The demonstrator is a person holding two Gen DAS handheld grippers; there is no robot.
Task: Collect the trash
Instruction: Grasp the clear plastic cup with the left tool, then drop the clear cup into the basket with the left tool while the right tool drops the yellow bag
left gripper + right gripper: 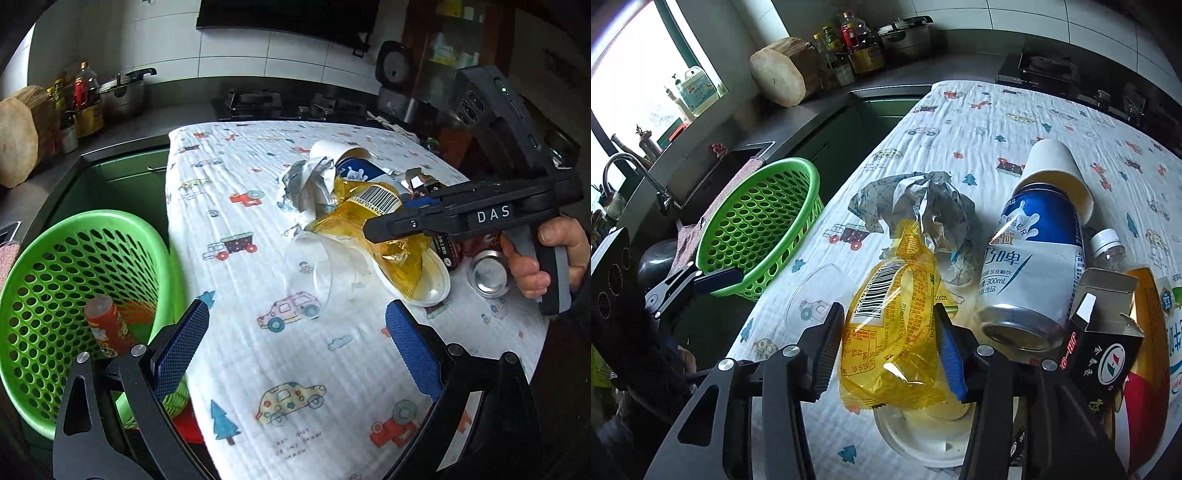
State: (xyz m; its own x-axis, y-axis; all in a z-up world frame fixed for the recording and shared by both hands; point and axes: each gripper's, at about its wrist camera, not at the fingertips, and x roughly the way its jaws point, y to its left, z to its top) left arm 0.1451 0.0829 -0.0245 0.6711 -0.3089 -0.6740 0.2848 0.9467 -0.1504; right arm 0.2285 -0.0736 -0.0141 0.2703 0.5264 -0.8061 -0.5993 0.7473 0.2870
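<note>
A pile of trash lies on the car-print cloth (pixel 258 332): a yellow plastic wrapper (pixel 897 332), crumpled paper (pixel 923 210), a blue and white can (pixel 1034 266), a clear cup (pixel 317 273), a white lid (pixel 916 435) and a black carton (pixel 1104 354). My right gripper (pixel 886 350) has its fingers around the yellow wrapper, closing on it; it shows in the left wrist view (pixel 388 229) too. My left gripper (pixel 295 328) is open and empty above the cloth's near edge, beside the green basket (pixel 44 280), which holds a red can (pixel 107 325).
A grey counter (pixel 798 110) with a wooden block (pixel 783 70), bottles (pixel 849 44) and a pot (pixel 905 33) runs behind. A sink with a tap (pixel 635 177) is at the left. A stove (pixel 288 103) stands beyond the cloth.
</note>
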